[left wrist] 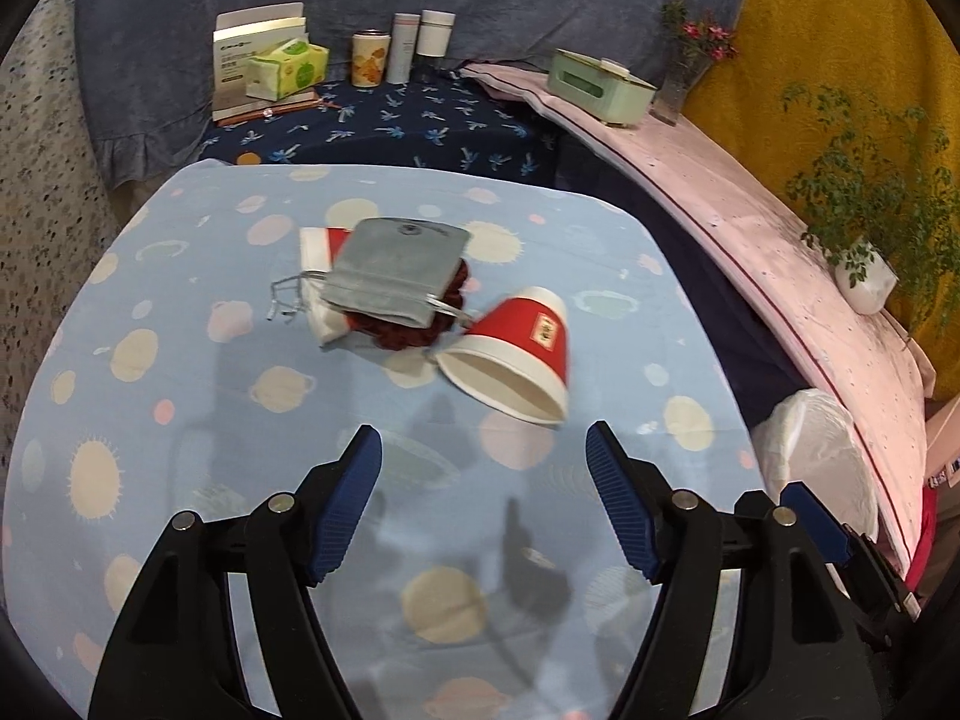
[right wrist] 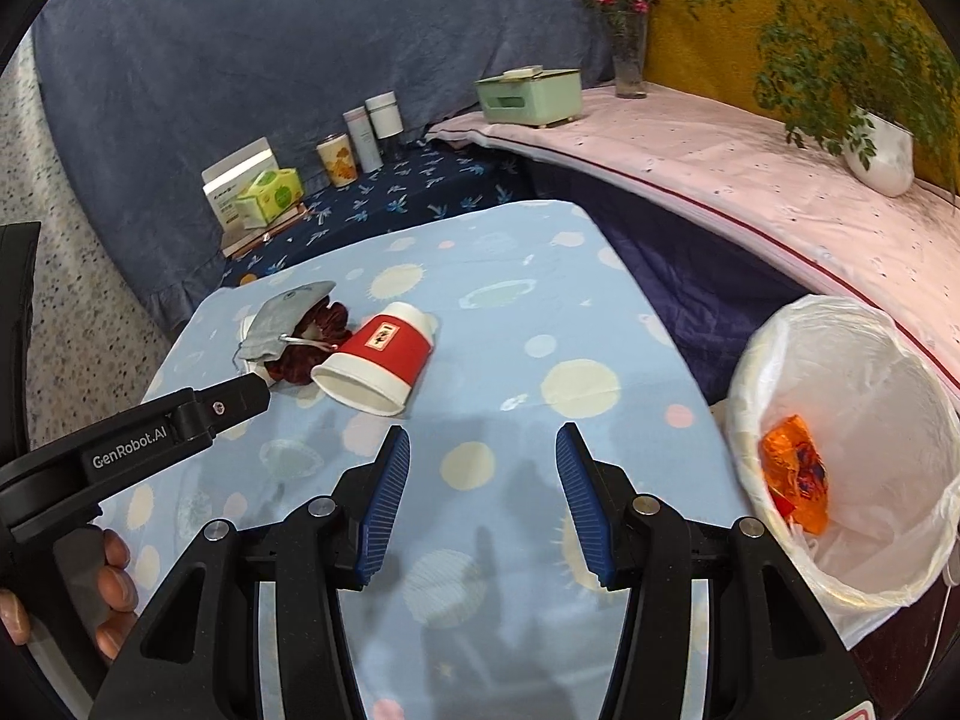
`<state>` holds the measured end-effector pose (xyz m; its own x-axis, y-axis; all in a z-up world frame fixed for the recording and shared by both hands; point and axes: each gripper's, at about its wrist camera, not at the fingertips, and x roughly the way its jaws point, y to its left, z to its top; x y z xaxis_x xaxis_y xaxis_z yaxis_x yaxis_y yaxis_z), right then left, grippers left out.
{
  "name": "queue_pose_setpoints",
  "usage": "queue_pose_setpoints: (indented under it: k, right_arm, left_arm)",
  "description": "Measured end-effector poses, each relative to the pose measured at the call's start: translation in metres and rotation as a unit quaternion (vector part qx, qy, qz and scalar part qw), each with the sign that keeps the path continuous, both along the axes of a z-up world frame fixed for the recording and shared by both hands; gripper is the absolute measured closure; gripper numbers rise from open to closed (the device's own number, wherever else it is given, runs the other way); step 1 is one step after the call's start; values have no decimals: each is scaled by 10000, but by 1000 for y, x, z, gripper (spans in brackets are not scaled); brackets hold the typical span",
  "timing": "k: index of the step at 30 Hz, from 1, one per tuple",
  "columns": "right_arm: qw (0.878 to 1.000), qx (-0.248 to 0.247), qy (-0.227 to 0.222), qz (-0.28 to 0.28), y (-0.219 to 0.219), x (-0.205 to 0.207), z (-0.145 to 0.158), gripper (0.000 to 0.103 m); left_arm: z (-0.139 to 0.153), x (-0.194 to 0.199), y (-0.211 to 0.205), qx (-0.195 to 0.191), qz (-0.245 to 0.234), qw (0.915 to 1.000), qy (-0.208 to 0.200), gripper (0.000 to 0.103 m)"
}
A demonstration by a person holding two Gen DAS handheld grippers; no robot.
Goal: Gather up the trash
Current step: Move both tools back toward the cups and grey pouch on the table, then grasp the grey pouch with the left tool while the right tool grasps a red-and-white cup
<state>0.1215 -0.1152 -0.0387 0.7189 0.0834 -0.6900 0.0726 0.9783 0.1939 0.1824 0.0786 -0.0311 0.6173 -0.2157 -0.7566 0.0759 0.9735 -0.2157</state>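
Observation:
A red and white paper cup lies on its side on the light blue planet-print tablecloth, mouth toward me. Left of it a grey drawstring pouch rests on a dark red scrunchie and a flattened red and white carton. My left gripper stands open and empty just short of the cup. My right gripper is also open and empty, over bare cloth to the cup's right. A white-lined bin at the table's right holds an orange wrapper.
Behind the table, a dark blue surface carries a tissue pack, a box and several canisters. A pink-covered ledge on the right holds a green box, a flower vase and a potted plant. A hand grips the left tool.

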Motion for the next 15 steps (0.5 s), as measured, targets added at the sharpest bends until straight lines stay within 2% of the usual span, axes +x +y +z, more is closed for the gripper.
queue_pose_setpoints:
  k: [6, 15]
  right_arm:
    - [9996, -29, 177, 223, 28, 29, -16, 53]
    - [9980, -80, 475, 417, 58, 79, -50, 53]
  left_arm:
    - [-8, 23, 23, 132, 186, 9997, 10, 26]
    - [-28, 71, 39, 187, 265, 9994, 122, 26]
